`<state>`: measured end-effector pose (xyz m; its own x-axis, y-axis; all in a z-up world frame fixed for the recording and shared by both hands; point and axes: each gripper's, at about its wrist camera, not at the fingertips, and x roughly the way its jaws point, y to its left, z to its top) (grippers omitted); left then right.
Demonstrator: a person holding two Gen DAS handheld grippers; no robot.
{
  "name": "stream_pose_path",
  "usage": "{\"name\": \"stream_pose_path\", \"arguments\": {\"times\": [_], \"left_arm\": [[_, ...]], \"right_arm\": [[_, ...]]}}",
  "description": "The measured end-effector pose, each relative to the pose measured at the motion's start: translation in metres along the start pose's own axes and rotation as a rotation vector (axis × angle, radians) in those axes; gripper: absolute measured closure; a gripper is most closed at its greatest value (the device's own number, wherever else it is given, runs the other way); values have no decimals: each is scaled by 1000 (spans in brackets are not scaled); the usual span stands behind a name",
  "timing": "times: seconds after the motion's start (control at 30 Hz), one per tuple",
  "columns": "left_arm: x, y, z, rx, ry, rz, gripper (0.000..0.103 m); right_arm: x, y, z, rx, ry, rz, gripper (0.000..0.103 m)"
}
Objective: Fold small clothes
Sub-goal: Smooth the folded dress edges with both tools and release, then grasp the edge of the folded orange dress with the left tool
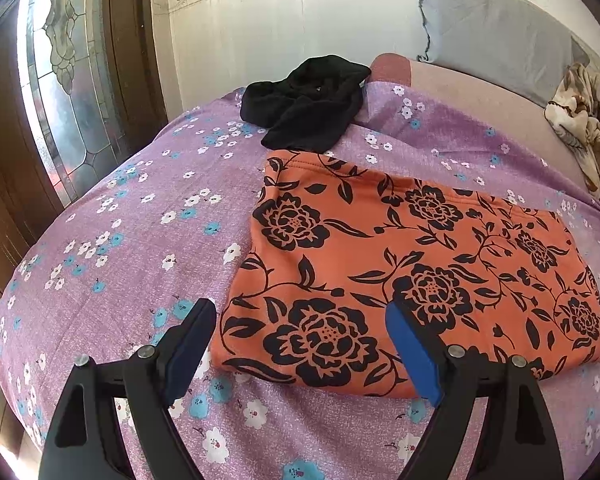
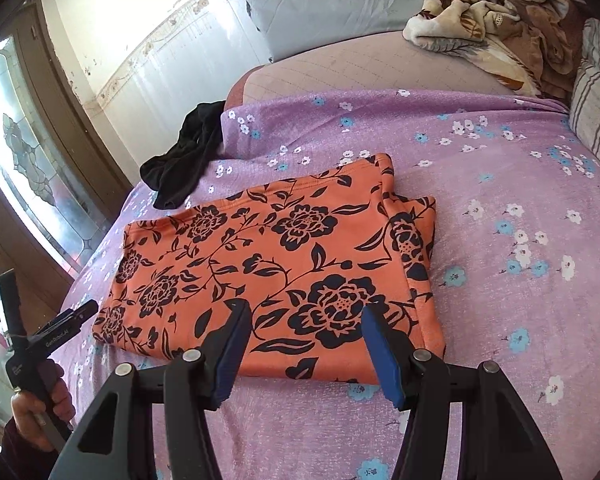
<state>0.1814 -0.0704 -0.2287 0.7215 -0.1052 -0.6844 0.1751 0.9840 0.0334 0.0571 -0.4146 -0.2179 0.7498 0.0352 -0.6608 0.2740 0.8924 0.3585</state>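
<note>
Orange floral garment (image 1: 412, 268): folded flat, mid-bed, long axis running side to side.
Left gripper (image 1: 300, 340): fingers spread, empty, over garment's left near corner.
Right gripper (image 2: 306, 340): spread, empty, above near edge; nearer.
Black garment (image 1: 304, 104): crumpled, toward bed's far edge, unfolded.

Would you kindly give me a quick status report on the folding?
Left gripper and right gripper open, holding nothing. Orange floral garment lies folded on the purple bedsheet. Black garment crumpled beyond it, untouched. Nothing in the way.
</note>
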Motion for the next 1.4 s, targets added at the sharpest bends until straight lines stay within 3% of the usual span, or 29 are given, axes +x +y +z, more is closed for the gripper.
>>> {"name": "stream_pose_path", "arguments": {"times": [0.57, 0.73, 0.9, 1.1, 1.27, 1.3, 1.33, 1.4], "left_arm": [[15, -19, -7, 68, 39, 11, 16], [51, -27, -20, 119, 172, 51, 13], [42, -26, -19, 123, 140, 57, 13], [33, -1, -5, 9, 112, 44, 13], [34, 34, 0, -171, 148, 28, 13], [32, 41, 0, -209, 142, 23, 13], [30, 46, 1, -233, 131, 27, 13], [26, 52, 3, -251, 113, 49, 13]], "right_arm": [[33, -21, -3, 91, 87, -67, 42], [44, -28, -6, 123, 107, -75, 41], [32, -20, -6, 104, 74, -58, 40], [7, -11, 0, 88, -30, 18, 40], [8, 4, -2, 26, -22, 65, 41], [9, 8, -3, 8, -19, 68, 45], [11, 13, -5, -19, -13, 60, 59], [17, 22, -7, -74, 2, 17, 67]]}}
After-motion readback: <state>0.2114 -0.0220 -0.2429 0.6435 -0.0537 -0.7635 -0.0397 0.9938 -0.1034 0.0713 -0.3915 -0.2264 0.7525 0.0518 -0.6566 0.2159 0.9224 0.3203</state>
